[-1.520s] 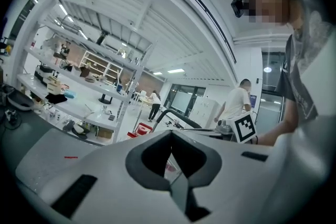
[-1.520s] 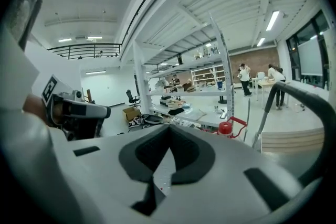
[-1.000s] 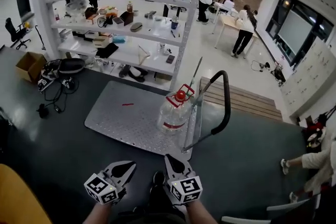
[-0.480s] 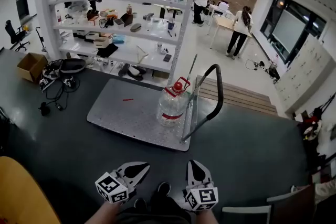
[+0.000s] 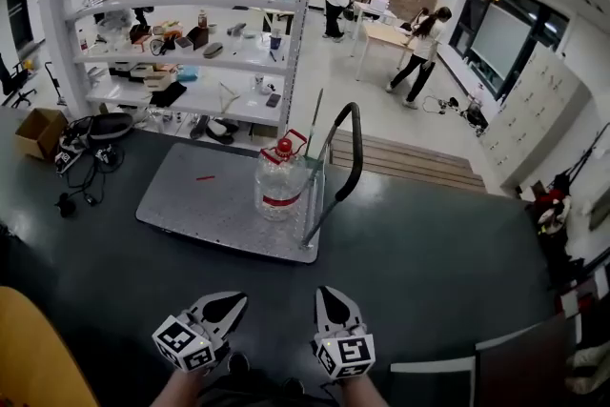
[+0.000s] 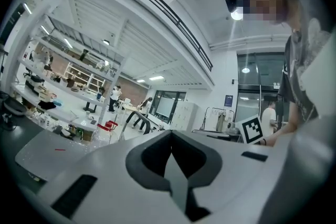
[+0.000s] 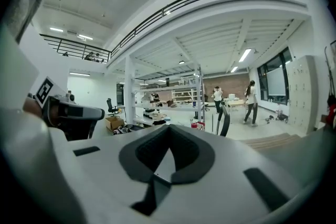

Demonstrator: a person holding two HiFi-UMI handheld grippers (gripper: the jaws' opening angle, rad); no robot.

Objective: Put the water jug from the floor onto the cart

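The clear water jug (image 5: 281, 186), with a red cap and a red band, stands upright on the metal platform cart (image 5: 195, 205), close to its black push handle (image 5: 351, 148). Both grippers hang low in the head view, well short of the cart and apart from the jug. My left gripper (image 5: 232, 302) is shut with nothing in it. My right gripper (image 5: 329, 297) is shut and empty too. In the left gripper view the jug (image 6: 107, 126) is small and far beyond the closed tips (image 6: 170, 136). The right gripper view shows the closed tips (image 7: 169, 131) and the distant cart handle (image 7: 224, 119).
A white shelving rack (image 5: 191, 24) full of gear stands behind the cart. A cardboard box (image 5: 38, 131) and a bag with cables (image 5: 95, 129) lie at the left. A wooden pallet (image 5: 419, 169) sits right of the handle. People (image 5: 419, 43) stand far back. A yellow object (image 5: 38, 357) is at bottom left.
Both grippers have drawn back from the cart, which now looks farther off and further left. The jug stays upright on the platform. Both grippers remain shut.
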